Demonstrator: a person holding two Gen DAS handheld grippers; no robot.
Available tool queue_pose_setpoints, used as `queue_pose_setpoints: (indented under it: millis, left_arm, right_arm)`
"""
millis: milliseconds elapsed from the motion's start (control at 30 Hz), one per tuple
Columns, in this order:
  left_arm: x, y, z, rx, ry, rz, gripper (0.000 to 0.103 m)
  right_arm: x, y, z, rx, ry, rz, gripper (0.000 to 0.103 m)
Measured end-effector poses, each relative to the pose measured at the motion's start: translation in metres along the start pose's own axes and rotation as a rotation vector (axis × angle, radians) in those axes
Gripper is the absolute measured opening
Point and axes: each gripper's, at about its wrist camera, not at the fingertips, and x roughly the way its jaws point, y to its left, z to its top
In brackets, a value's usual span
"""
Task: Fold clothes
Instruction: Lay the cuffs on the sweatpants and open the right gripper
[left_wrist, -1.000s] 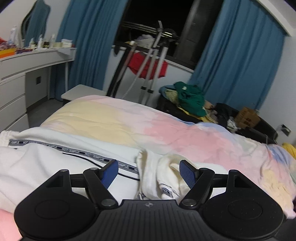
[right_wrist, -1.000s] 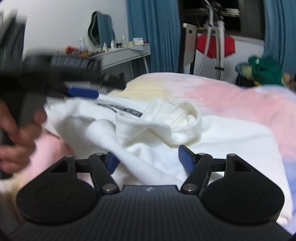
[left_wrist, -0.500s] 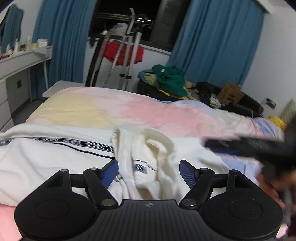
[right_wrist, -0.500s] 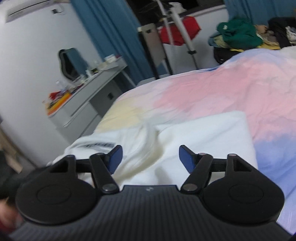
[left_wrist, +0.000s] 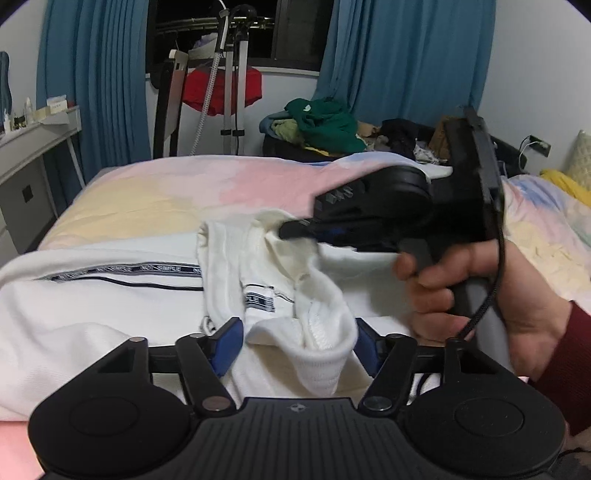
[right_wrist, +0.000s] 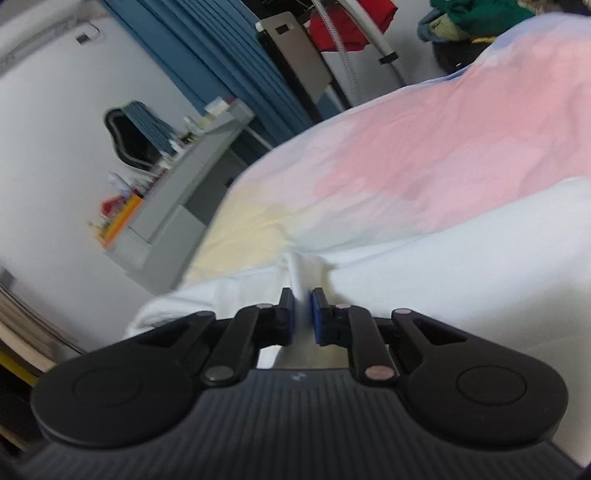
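While the white sweatshirt (left_wrist: 110, 295) lies spread across the pastel bedcover (left_wrist: 184, 184), the right gripper (right_wrist: 303, 314) has its jaws nearly closed, pinching a thin ridge of the white fabric between the blue pads. In the left wrist view that same gripper shows side-on, tip at the bunched neck/hood area (left_wrist: 273, 258), held by the person's hand (left_wrist: 469, 291) w/ a dark red sleeve (left_wrist: 569, 358) at the wrist.

Left gripper (left_wrist: 295, 341): jaws spread wide, holding nothing. A ribbed cuff or hem loop (left_wrist: 325, 350) sits btwn its fingers, w/ no sign either pad is pressing on it.

Progress, as a judgement: garment isn't in a finished fold. Body lies mostly flat, printed stripe (left_wrist: 122, 271) running across it, but the middle is a rumpled heap w/ the label (left_wrist: 258, 297) exposed. Looks mid-task: right side grabbing fabric to lift or flip, left side waiting open. Can't tell how many folds are already in, since the lower layers are hidden. What's left, prob: flatten the heap and bring the loose parts in square.

Other clothes (left_wrist: 321, 122) piled beyond the bed; unclear if they're part of the job.
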Motion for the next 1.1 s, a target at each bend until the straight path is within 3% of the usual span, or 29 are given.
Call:
queue_pose_setpoints:
  millis: [133, 267, 467, 533, 767, 900, 1000, 1100]
  left_arm:
    - [0.002, 0.008, 0.001, -0.031, 0.016, -0.004, 0.056]
    - [0.006, 0.022, 0.005, -0.106, 0.041, -0.035, 0.056]
    - [0.003, 0.031, 0.009, -0.152, 0.032, -0.055, 0.051]
    - [0.003, 0.032, 0.009, -0.15, 0.033, -0.055, 0.048]
    - [-0.012, 0.03, 0.01, -0.139, -0.009, -0.06, 0.038]
    - [-0.005, 0.03, 0.004, -0.125, 0.039, -0.013, 0.02]
    - [0.003, 0.038, -0.001, -0.167, 0.095, 0.003, 0.02]
    - [0.001, 0.044, 0.01, -0.188, 0.062, -0.012, 0.019]
  right_arm:
    - [0.016, 0.018, -0.006, -0.075, 0.039, 0.015, 0.015]
    - [0.002, 0.021, -0.005, -0.07, 0.022, 0.024, 0.017]
    - [-0.056, 0.022, 0.014, -0.045, -0.063, 0.037, 0.031]
    - [-0.077, 0.025, 0.015, -0.049, -0.08, -0.013, 0.036]
    - [-0.135, 0.013, -0.03, -0.097, -0.046, -0.301, 0.037]
    - [-0.138, 0.013, -0.06, -0.143, -0.03, -0.407, 0.034]
    - [-0.129, 0.015, -0.08, -0.205, -0.009, -0.483, 0.034]
    - [-0.127, 0.023, -0.088, -0.277, -0.008, -0.516, 0.034]
